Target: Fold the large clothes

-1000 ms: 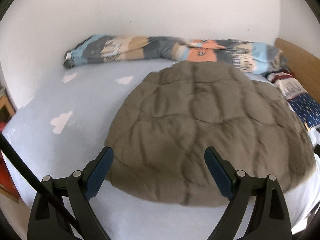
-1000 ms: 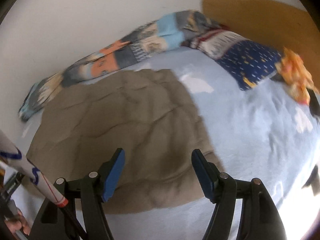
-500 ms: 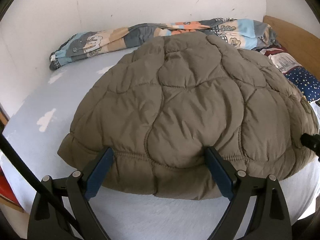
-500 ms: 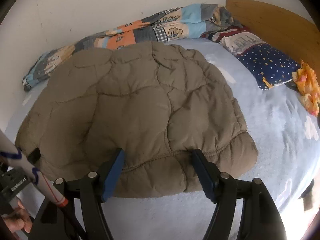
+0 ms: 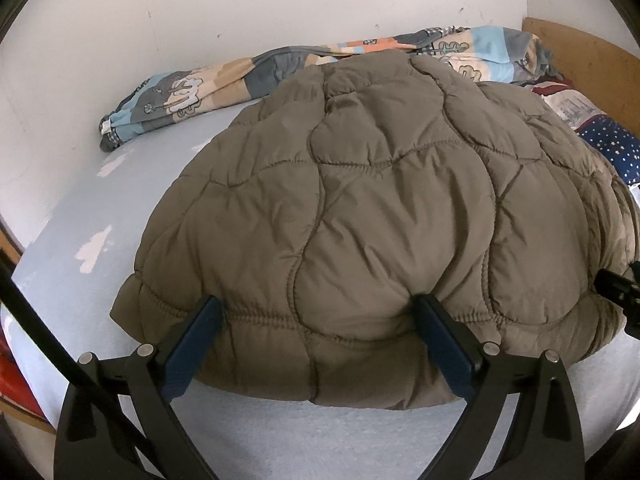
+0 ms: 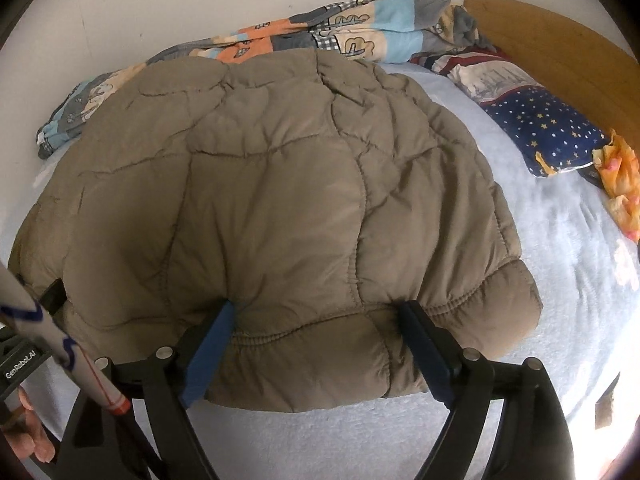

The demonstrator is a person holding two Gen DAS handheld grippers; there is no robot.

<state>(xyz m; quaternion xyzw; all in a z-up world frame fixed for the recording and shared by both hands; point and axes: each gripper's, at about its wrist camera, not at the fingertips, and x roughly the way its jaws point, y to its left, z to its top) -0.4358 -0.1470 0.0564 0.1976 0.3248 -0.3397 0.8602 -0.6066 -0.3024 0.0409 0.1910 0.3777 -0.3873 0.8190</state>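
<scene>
My quilted jacket [image 5: 380, 208] hides most of the patchwork blanket [image 5: 180, 92], starry pillow [image 5: 612, 144] cut off at the frame's edge, jacket's underside unseen

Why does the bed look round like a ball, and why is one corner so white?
Left wrist view: the fisheye lens bulges the brown jacket and bed and darkens the picture's corners. Right wrist view: the same bulge, and strong glare washes out the bed's lower right corner.
</scene>
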